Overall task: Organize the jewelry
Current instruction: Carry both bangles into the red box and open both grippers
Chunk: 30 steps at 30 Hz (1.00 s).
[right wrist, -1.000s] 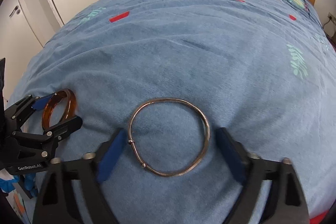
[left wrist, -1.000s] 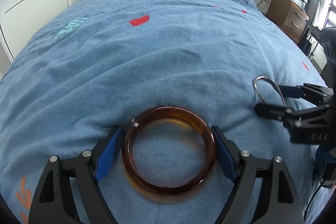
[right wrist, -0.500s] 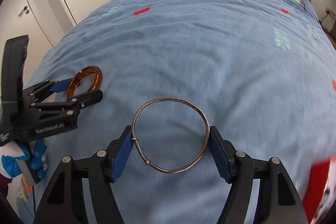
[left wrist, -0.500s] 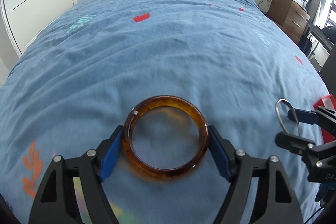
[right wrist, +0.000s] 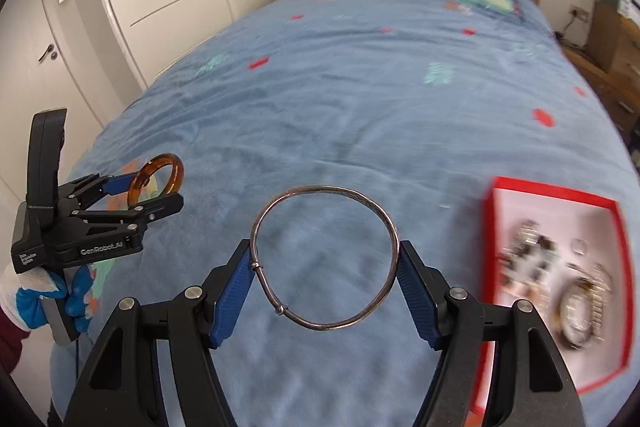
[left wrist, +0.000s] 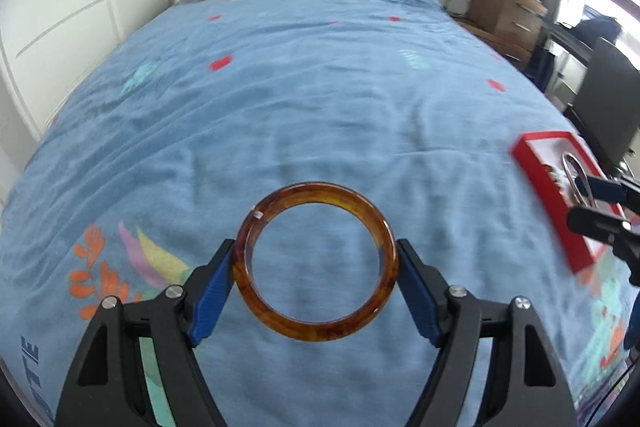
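My left fingers [left wrist: 218,279] pinch the amber bangle [left wrist: 316,261], my right fingers [right wrist: 236,283] the wire bangle [right wrist: 325,258], both above the bedspread [right wrist: 360,99]. I should carry each level over the red box [right wrist: 496,195], lower gently, then release.

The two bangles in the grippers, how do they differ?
The amber bangle is thick, translucent brown and evenly round; the silver bangle is thin metal wire, slightly bent, with small knots. The left gripper holds the amber one, the right gripper the silver one. Both are clamped across their width, above the bedspread.
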Tool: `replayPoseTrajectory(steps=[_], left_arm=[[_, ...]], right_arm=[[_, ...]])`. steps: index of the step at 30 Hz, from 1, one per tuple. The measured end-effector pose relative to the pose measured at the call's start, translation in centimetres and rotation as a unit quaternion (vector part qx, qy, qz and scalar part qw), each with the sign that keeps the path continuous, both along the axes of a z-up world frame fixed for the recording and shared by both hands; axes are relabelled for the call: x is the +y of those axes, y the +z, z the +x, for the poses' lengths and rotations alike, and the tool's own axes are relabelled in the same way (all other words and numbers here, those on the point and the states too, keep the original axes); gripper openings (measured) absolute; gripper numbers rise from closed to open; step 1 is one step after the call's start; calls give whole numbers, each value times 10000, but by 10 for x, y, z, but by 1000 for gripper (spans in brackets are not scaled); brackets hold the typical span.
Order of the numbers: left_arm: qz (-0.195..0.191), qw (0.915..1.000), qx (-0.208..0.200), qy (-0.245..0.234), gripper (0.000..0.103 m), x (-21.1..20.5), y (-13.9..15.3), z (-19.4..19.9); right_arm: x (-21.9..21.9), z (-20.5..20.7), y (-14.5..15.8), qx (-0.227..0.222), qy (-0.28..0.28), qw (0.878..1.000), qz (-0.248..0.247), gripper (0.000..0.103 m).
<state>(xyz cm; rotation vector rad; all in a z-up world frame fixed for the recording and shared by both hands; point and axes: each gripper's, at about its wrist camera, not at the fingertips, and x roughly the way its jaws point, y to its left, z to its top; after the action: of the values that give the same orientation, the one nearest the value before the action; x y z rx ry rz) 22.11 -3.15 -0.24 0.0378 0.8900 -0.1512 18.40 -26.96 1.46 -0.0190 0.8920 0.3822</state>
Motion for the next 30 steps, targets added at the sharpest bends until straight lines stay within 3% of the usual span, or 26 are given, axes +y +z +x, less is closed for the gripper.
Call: replayPoseTrajectory(steps=[8,17,24,30], left_arm=[[-124,9970,-168,-751,75,-102,29,-13],[-283,9825,-21,-1843,75,-245,19,-20],[10,9683,118,-2496,75,-312,-2,-18],[309,9578,327,-2840,75,-338,-25,-12]], right_arm=[[-89,-22,20,-176,-467,9985,-213,69],[-188,-12,-1,48,-619,9968,-501,69],[-226,3,-26,174,53,9981,-588,69],[-237,12,-49,357,827,9933,-731,70]])
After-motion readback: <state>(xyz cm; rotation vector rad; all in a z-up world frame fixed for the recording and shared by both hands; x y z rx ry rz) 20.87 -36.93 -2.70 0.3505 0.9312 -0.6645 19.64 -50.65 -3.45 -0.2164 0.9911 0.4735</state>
